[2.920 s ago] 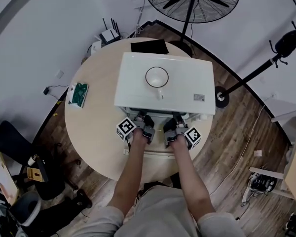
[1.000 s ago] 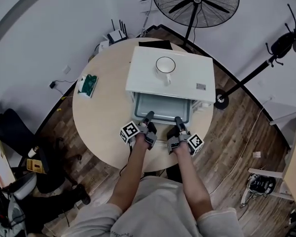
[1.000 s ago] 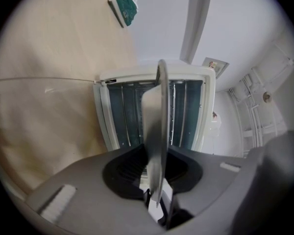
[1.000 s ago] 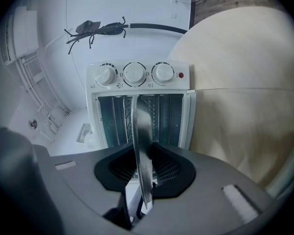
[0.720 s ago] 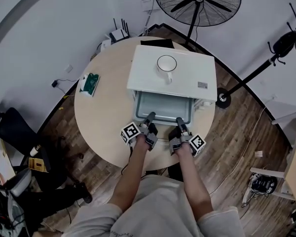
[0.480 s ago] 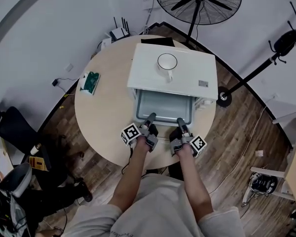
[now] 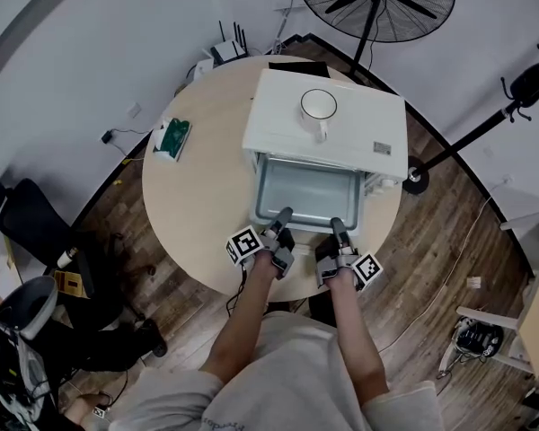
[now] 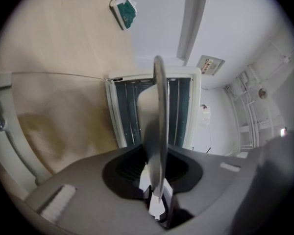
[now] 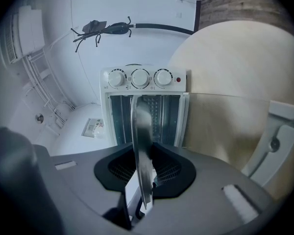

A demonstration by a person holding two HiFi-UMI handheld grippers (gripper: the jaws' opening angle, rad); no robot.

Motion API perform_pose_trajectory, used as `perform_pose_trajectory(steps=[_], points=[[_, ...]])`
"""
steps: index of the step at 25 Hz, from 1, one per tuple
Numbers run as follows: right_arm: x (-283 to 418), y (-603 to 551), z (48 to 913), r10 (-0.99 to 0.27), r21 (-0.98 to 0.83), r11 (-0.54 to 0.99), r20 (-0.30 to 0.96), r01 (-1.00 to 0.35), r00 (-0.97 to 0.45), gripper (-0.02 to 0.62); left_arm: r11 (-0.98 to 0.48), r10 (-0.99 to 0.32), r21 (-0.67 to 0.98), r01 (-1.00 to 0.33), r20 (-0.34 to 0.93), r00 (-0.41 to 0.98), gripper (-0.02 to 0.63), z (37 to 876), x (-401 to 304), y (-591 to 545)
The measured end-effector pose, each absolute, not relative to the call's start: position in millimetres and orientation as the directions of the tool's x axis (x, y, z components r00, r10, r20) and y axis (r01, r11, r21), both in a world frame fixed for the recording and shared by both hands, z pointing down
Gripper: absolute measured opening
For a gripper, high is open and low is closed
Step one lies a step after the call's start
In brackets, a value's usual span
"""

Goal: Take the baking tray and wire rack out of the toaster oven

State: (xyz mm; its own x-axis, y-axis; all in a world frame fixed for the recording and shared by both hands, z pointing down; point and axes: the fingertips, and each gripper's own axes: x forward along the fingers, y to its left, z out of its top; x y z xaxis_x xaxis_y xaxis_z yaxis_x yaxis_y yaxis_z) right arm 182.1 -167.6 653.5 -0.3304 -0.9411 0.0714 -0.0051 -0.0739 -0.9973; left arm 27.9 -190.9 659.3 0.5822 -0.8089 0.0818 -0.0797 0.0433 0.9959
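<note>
**A:** Where is the tray (image 7: 307, 191) at this moment?

**B:** It sticks out of the front of the oven (image 7: 350, 133), level, toward the near edge of the tabletop (image 7: 198, 205). The door (image 8: 59, 116) of the oven is open and lies flat under the tray. I cannot tell if the far end of the tray is inside the oven.

**A:** And the two grippers?

**B:** Both are at the near rim of the tray. The left gripper (image 7: 282, 215) takes the left part of the rim and the right gripper (image 7: 336, 227) the right part. In each gripper view the thin metal rim runs edge-on between the fingers, and the fingers are closed on it.

**A:** Where does the oven stand?

**B:** Near the far right edge of the tabletop. A cup (image 7: 318, 106) stands on its top. The right gripper view shows three knobs (image 9: 139, 78) above the opening.

**A:** Do you see the rack?

**B:** Not clearly, so I cannot say where it is.

**A:** Anything else on the tabletop?

**B:** A green box (image 7: 172, 138) lies near the left edge, well apart from the oven.
</note>
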Motion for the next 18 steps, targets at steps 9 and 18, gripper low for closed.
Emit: perform_pose_trajectory(steps=[9, 18], points=[[185, -142, 654, -0.940, -0.998, -0.021, 0.041, -0.061, -0.339, 0.074, 0.041, -0.795, 0.995, -0.086, 0.084, 0.601, 0.127, 667, 31, -162], [178, -115, 664, -0.948, -0.999, -0.026, 0.033, -0.026, -0.318, 0.074, 0.043, -0.791, 0.995, -0.088, 0.088, 0.605, 0.127, 670, 24, -138]])
